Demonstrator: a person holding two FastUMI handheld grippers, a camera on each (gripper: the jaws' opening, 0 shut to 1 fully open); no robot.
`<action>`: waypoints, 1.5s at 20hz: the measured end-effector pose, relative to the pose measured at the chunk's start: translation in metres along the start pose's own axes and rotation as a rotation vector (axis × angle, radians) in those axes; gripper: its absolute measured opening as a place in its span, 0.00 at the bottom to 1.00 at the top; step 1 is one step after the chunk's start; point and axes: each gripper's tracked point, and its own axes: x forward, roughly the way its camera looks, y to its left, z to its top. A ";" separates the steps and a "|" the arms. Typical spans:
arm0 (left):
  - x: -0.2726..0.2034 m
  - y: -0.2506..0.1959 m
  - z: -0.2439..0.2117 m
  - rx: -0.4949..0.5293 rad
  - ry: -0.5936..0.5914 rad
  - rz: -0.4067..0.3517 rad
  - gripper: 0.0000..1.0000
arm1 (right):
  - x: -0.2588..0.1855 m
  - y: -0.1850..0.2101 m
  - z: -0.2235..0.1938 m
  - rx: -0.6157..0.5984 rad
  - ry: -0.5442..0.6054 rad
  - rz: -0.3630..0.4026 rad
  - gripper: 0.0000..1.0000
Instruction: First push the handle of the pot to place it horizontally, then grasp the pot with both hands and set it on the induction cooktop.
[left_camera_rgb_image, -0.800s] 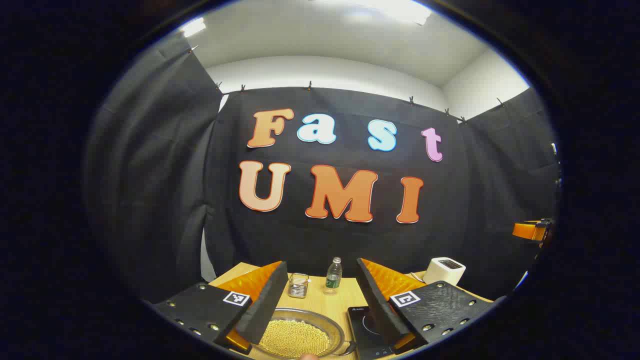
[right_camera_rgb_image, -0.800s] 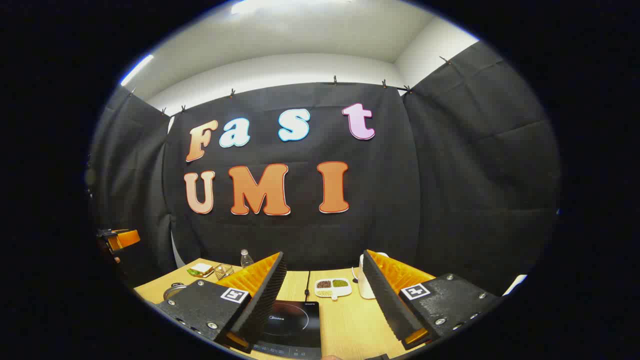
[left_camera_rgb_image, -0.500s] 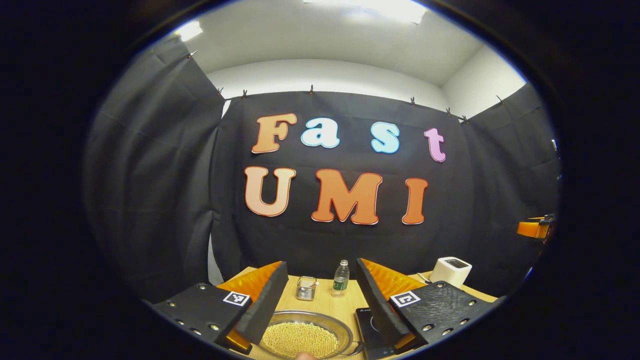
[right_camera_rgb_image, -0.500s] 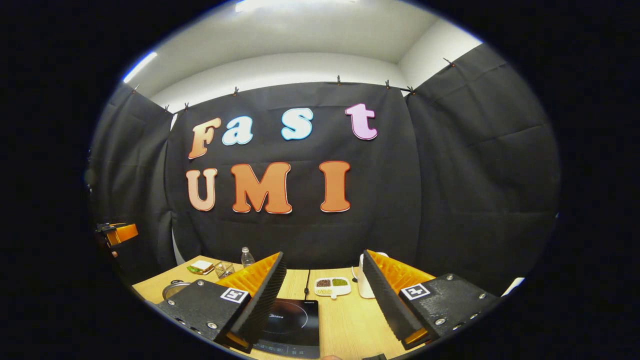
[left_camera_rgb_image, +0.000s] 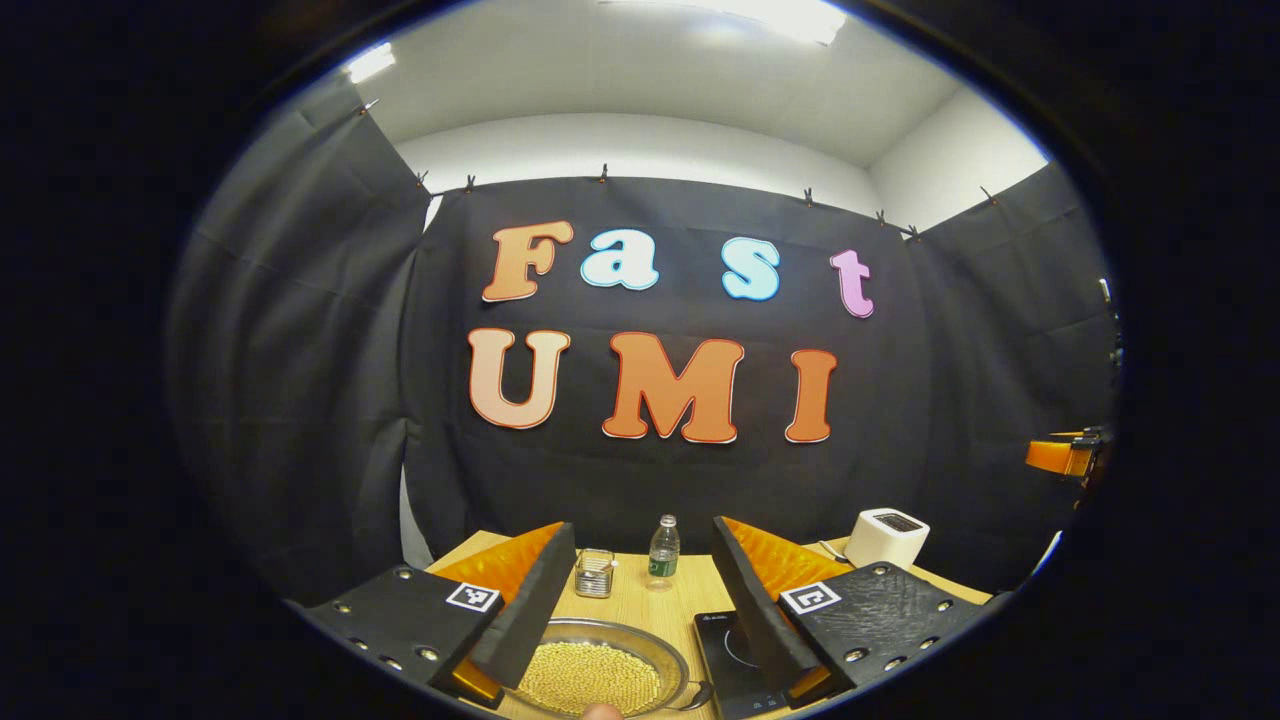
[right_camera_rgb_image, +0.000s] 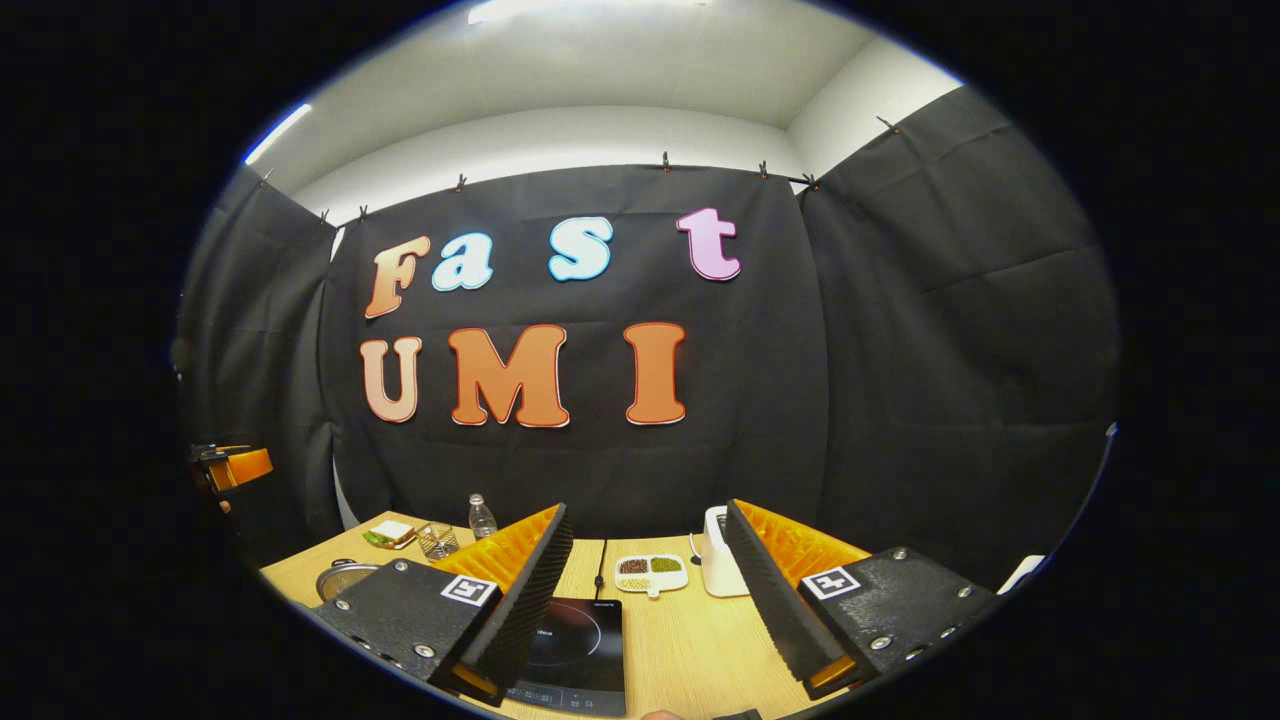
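A shallow metal pot full of yellow beans sits on the wooden table, low between the fingers of my left gripper, which is open and hangs above it. A small metal handle juts from the pot's right rim. The black induction cooktop lies just right of the pot. In the right gripper view the cooktop lies below my open right gripper, and the pot peeks out at the far left. Neither gripper touches anything.
A water bottle, a small wire basket and a white toaster stand along the back of the table. The right gripper view adds a divided dish of beans and a sandwich.
Both views have drifted a little, the scene sliding slightly left in each. Both grippers stay open and hold nothing. The pot has not moved.
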 end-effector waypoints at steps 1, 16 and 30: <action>0.000 -0.001 0.002 0.004 -0.004 -0.002 0.87 | -0.001 -0.001 0.000 0.002 0.000 -0.003 0.95; -0.004 0.003 0.003 -0.007 0.011 -0.005 0.86 | -0.005 -0.004 0.003 0.011 -0.003 -0.004 0.95; 0.000 0.010 -0.020 -0.003 0.065 -0.025 0.36 | -0.006 0.000 -0.002 0.009 0.011 0.009 0.95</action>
